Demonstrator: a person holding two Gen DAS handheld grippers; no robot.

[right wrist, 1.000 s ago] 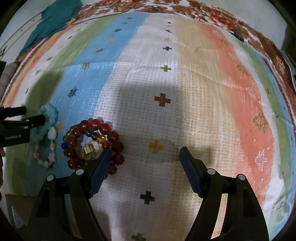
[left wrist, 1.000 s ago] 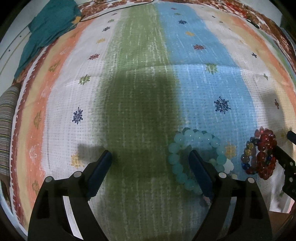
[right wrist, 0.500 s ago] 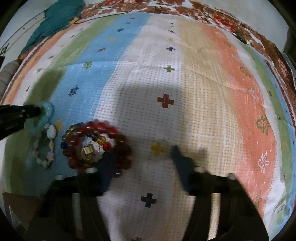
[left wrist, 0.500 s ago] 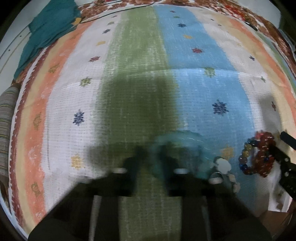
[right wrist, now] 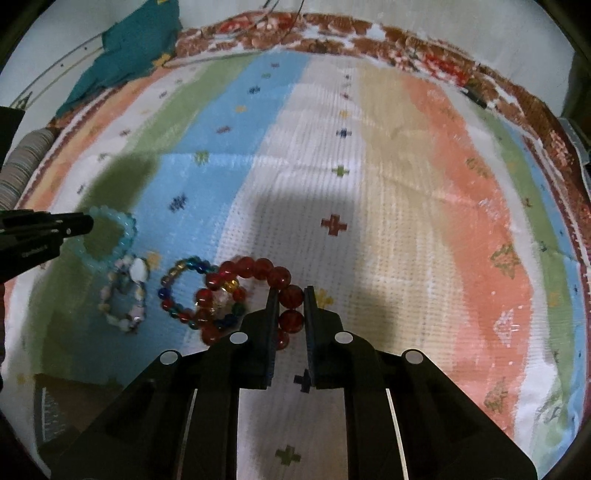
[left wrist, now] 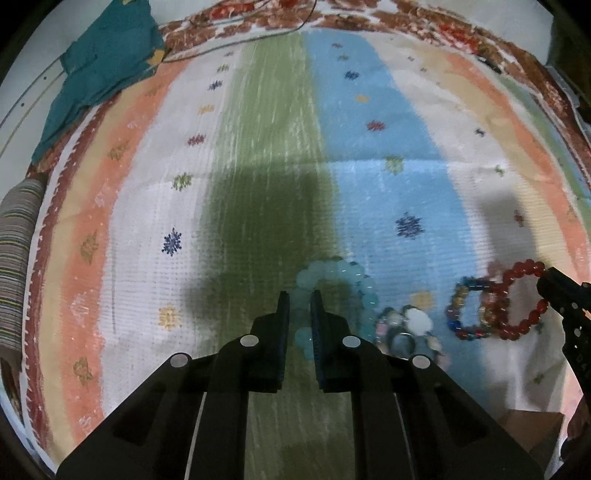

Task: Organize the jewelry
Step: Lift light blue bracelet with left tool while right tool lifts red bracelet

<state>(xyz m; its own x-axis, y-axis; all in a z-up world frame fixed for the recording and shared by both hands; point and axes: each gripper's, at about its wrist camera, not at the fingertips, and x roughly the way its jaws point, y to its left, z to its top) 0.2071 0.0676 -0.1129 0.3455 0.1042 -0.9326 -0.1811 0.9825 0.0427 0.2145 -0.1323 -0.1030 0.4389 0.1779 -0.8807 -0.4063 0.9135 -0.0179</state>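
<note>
My left gripper (left wrist: 300, 295) is shut on the near side of a pale turquoise bead bracelet (left wrist: 354, 277), which also shows in the right wrist view (right wrist: 125, 225). My right gripper (right wrist: 290, 293) is shut on a red bead bracelet (right wrist: 255, 267), seen at the right of the left wrist view (left wrist: 524, 295). Between them lie a multicoloured bead bracelet (right wrist: 177, 291) and a pastel shell bracelet (right wrist: 125, 291). All rest on the striped bedspread (right wrist: 369, 184).
A teal cloth (left wrist: 99, 66) lies at the far left of the bed. A striped cushion (left wrist: 14, 266) sits at the left edge. A brown cardboard box (left wrist: 532, 432) shows at the near right corner. The bedspread's patterned border (right wrist: 369, 33) runs along the far side.
Both grippers went from wide open to shut: the left closed on the turquoise bracelet, the right on the red one. The red bracelet has slid right, apart from the multicoloured one.
</note>
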